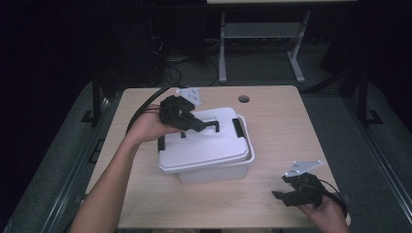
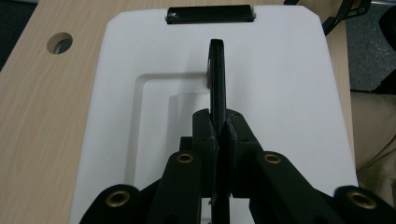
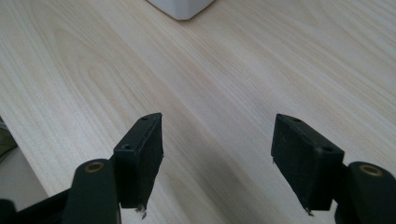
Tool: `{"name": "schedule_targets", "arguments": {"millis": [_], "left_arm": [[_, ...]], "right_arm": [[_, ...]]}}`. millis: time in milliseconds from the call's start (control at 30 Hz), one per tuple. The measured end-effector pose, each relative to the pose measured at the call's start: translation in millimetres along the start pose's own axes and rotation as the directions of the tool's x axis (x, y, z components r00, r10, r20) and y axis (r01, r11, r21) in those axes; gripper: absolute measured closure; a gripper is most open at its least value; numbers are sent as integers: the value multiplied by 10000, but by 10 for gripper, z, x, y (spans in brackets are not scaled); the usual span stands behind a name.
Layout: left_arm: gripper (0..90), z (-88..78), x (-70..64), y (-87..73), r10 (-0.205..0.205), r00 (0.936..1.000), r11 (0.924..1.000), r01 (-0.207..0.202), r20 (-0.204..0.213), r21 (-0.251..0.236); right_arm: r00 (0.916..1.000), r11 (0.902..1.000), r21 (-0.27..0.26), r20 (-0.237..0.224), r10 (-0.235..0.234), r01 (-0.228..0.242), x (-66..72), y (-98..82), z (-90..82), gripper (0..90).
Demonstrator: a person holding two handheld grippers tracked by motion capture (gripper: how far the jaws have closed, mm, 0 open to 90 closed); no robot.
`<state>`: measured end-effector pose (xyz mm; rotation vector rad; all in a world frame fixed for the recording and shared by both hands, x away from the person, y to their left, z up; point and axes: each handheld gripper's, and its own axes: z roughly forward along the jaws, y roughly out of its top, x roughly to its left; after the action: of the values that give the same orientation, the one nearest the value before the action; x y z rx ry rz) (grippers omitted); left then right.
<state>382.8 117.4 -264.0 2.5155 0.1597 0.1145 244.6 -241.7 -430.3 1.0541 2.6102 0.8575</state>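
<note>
Overhead, a white lidded storage box [image 1: 206, 148] sits at the middle of the pale wood desk [image 1: 282, 131], and the work in hand centres on its lid [image 2: 140, 60]. At left, the left gripper [image 1: 194, 123] reaches in over the lid, its fingers [image 2: 205, 135] clamped together on the black carry handle [image 2: 217, 70], which stands up on edge from the recess in the lid's top. Seen along the left gripper view, the handle's long axis runs straight ahead from the fingers, away toward the black latch [image 2: 210, 14] at the lid's far edge, so the grip sits at the handle's near end. In the high view the lid appears skewed and slightly raised on the tub, though whether it is fully free cannot be told. A pull upward from this grip looks like the coming move, and the left hand, already on the handle, is plainly the nearer one. At right, the right gripper [image 1: 286, 196] rests low near the desk's front right corner, well apart from the box, its fingers [image 3: 140, 154] standing apart with nothing between them but bare desk; the box's corner [image 3: 182, 8] lies ahead of them, far off.
</note>
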Motion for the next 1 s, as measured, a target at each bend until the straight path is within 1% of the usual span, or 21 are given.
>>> {"name": "schedule_targets", "arguments": {"millis": [133, 200, 333, 433, 600, 767, 800, 933, 1000], "left_arm": [[841, 49, 9, 30, 21, 10000, 10000, -21, 8, 2], [841, 73, 13, 44, 5, 10000, 10000, -5, 76, 10], [841, 137, 23, 79, 107, 9998, 9999, -108, 153, 102], [841, 172, 31, 101, 163, 9996, 9998, -165, 212, 73], [840, 224, 39, 132, 266, 9993, 9995, -270, 259, 147], [841, 288, 50, 153, 266, 9990, 9995, -272, 356, 153], [841, 298, 54, 156, 327, 9988, 9992, -336, 357, 231], [841, 315, 71, 153, 239, 9991, 9995, -246, 358, 202], [841, 314, 81, 150, 243, 9993, 9993, -250, 275, 266]], "right_arm": [[10000, 10000, 0, 6, 30, -30, 1, -10, -4, 334], [10000, 10000, -13, 10, 53, -53, 3, -10, -11, 334], [10000, 10000, -51, -7, 22, -22, 1, -18, -18, 334], [10000, 10000, -59, 6, -13, 13, -6, -25, -17, 334], [9999, 9999, -70, -35, 140, -140, -7, -33, -22, 334], [10000, 10000, -89, -5, 14, -14, -9, -23, -22, 334], [10000, 10000, -82, 2, 10, -10, -10, -23, -21, 334], [10000, 9999, -101, -9, 58, -58, -19, -31, -22, 334], [10000, 9999, -95, 2, 76, -76, -21, -32, -27, 334]]}}
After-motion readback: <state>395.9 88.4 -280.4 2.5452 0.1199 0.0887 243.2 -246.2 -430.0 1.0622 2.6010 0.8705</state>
